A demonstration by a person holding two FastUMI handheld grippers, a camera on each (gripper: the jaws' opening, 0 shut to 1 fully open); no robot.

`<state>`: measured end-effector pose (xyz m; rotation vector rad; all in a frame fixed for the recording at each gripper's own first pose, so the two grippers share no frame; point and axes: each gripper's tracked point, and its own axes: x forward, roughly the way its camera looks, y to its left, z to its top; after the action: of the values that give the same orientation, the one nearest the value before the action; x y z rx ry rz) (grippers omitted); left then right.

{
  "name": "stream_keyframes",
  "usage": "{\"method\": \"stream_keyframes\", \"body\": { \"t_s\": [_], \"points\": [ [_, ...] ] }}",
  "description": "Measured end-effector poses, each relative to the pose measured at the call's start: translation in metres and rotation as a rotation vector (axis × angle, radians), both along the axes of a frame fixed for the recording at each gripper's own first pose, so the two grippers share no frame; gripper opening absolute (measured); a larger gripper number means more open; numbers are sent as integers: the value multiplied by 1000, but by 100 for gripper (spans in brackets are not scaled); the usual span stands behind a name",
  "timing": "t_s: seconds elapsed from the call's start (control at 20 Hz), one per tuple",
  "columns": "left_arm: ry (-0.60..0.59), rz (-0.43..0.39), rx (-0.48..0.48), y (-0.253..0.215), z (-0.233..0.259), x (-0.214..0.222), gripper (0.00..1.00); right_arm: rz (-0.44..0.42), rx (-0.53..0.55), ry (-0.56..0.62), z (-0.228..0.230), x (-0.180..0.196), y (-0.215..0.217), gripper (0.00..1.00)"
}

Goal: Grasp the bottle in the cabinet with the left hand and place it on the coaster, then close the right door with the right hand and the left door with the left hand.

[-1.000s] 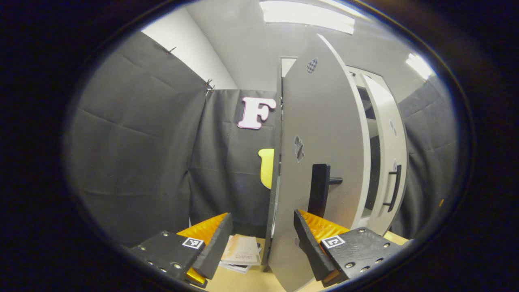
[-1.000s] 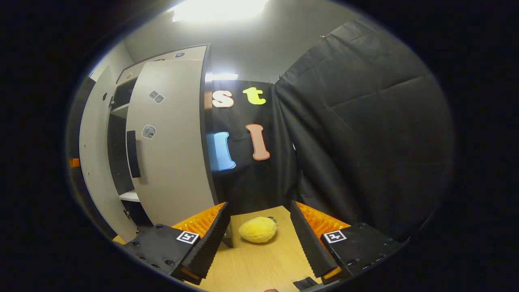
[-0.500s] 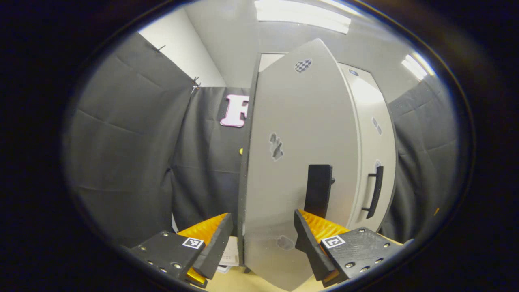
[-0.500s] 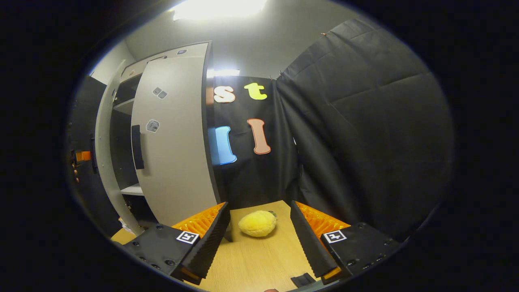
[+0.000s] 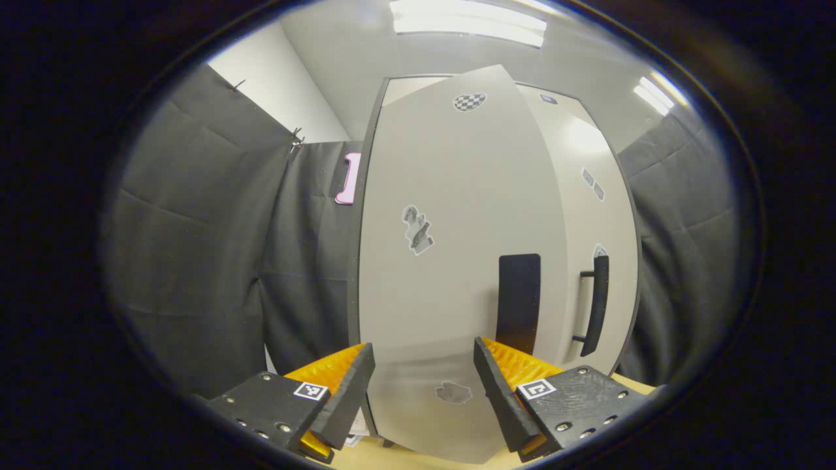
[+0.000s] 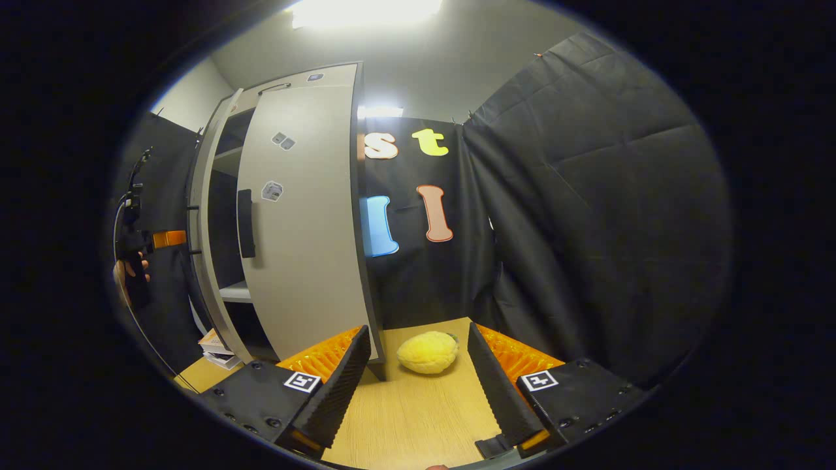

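The grey cabinet's left door faces me in the left gripper view, nearly closed, with its black handle just above my right finger. My left gripper is open, and the door's lower part stands close in front of its fingers. The right door with its bar handle lies flush beside it. In the right gripper view the right door is closed and the left door stands slightly ajar. A hand holds the left gripper behind that door. My right gripper is open over the wooden table.
A yellow plush lemon lies on the table just past the right gripper's fingers, near the cabinet's corner. A small stack of books sits on the table by the left door's foot. Black cloth walls enclose the booth on both sides.
The left door has swung from about half open to nearly closed, with the left gripper following it. The right gripper has shifted only slightly and stays open.
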<state>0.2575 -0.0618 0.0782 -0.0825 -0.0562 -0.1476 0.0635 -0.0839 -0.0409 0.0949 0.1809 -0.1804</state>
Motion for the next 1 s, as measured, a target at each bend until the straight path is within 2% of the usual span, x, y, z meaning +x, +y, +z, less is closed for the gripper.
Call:
{"method": "stream_keyframes", "body": {
  "t_s": [0.3,0.35,0.4,0.55,0.6,0.65,0.7,1.0],
  "points": [
    [-3,9,22,41,-1,-55,94,61,13,-51,24,8,34,92],
    [-1,17,31,51,-4,-65,89,75,12,-58,28,8,42,95],
    [4,26,41,60,-8,-73,89,88,7,-63,30,8,49,92],
    [18,45,73,82,-22,-100,89,121,-14,-76,33,5,67,95],
    [21,52,85,90,-27,-109,89,131,-19,-79,33,4,73,92],
    [23,60,96,96,-31,-117,94,139,-20,-80,33,3,78,92],
    [25,69,104,101,-35,-124,94,147,-18,-82,34,2,83,92],
    [2,108,127,127,-54,-170,94,163,-13,-116,41,-9,101,95]
  ]
}}
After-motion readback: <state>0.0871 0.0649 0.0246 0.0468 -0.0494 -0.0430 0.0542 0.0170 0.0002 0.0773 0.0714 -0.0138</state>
